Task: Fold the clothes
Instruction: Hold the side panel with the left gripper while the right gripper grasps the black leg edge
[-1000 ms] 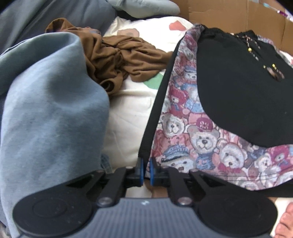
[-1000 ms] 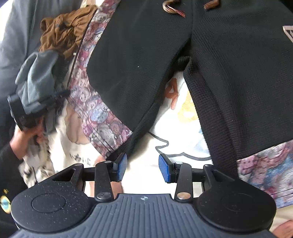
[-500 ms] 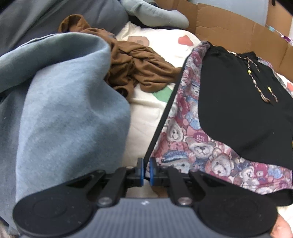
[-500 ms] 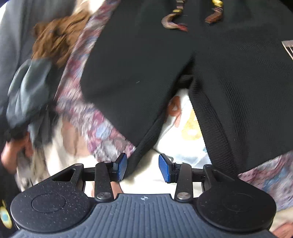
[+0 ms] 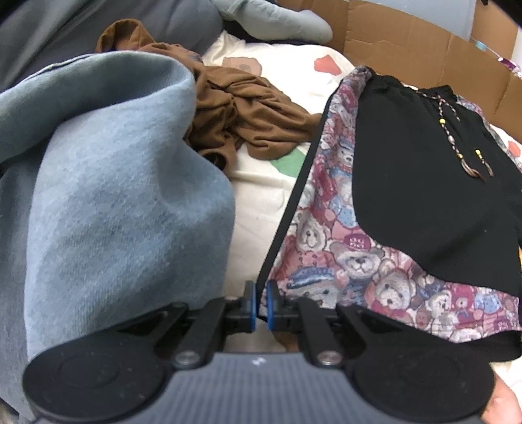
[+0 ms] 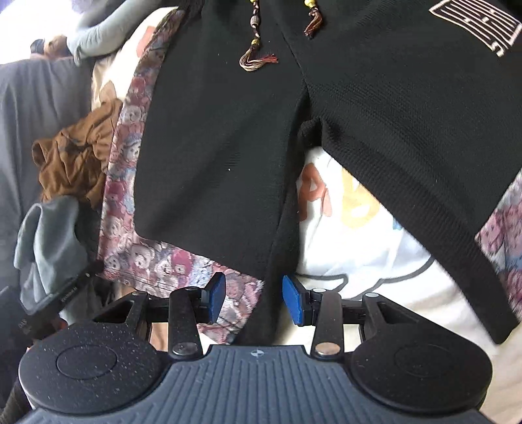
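A pair of black shorts (image 6: 228, 137) with teddy-bear print side panels lies flat on a white printed sheet (image 6: 368, 248); it also shows in the left wrist view (image 5: 424, 195). My left gripper (image 5: 260, 306) is shut on the black edge strip of the shorts' left leg hem corner. My right gripper (image 6: 253, 298) is open, its jaws on either side of the inner hem of the same leg. A blue-grey garment (image 5: 107, 202) drapes over my left gripper.
A crumpled brown garment (image 5: 241, 120) lies on the sheet left of the shorts. A cardboard wall (image 5: 424, 49) stands behind. A grey cushion (image 5: 65, 32) and a pale grey garment (image 5: 280, 19) lie at the back left.
My left gripper has lifted and pulled back, still holding the hem corner. My right gripper has moved left and forward, so the shorts' inner leg hem now sits between its open jaws.
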The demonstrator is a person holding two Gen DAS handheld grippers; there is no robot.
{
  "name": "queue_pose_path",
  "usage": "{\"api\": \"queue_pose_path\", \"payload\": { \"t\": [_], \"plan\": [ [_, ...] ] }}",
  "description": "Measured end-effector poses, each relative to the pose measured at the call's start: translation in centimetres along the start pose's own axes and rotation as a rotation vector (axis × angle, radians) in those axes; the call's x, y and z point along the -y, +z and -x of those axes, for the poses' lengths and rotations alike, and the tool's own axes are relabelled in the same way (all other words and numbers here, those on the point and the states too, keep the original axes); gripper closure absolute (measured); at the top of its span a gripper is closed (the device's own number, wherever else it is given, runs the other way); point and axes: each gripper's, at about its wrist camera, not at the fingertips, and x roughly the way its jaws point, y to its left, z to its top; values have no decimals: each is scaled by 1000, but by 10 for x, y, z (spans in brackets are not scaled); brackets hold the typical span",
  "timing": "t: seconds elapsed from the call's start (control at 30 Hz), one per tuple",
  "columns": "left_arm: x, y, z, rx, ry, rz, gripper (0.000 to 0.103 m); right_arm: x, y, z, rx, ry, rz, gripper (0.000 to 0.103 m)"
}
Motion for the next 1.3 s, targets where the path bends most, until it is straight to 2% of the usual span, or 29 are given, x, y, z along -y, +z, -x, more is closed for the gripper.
{"api": "queue_pose_path", "payload": {
  "t": [0.13, 0.27, 0.33, 0.4, 0.5, 0.63, 0.7, 0.73, 0.8, 0.93, 1.2, 1.23, 1.3],
  "plan": [
    [3, 1, -2, -11, 16, -37, 97, 14, -7, -6, -9, 5, -62, 57],
    [0, 0, -4, -17, 28, -39, 97, 22, -17, -10, -41, -6, -39, 61],
    [-2, -1, -5, -20, 29, -34, 97, 28, -19, -9, -48, -3, -39, 74],
    [-2, -1, -6, -21, 29, -34, 97, 33, -21, -6, -50, -16, -42, 93],
    [-2, -2, -6, -19, 23, -32, 97, 39, -21, 0, -45, -14, -50, 97],
    [-3, -2, -5, -18, 11, -35, 97, 51, -17, 12, -14, 28, -109, 89],
    [-3, -2, -5, -20, 6, -40, 97, 56, -16, 16, 1, 62, -144, 53],
    [-3, -2, -6, -21, 4, -41, 97, 56, -16, 16, 8, 76, -153, 49],
    [-3, -2, -6, -24, 3, -43, 97, 56, -16, 15, 7, 99, -170, 49],
    [-5, -2, -6, -23, 0, -41, 97, 50, -15, 2, -25, 72, -181, 49],
    [-6, -2, -4, -24, -14, -49, 97, 44, -17, -17, -90, 108, -206, 50],
    [-6, -2, -4, -24, -15, -50, 97, 43, -17, -20, -98, 113, -210, 56],
    [-6, -2, -4, -26, -16, -51, 97, 42, -18, -24, -114, 122, -216, 103]
  ]
}}
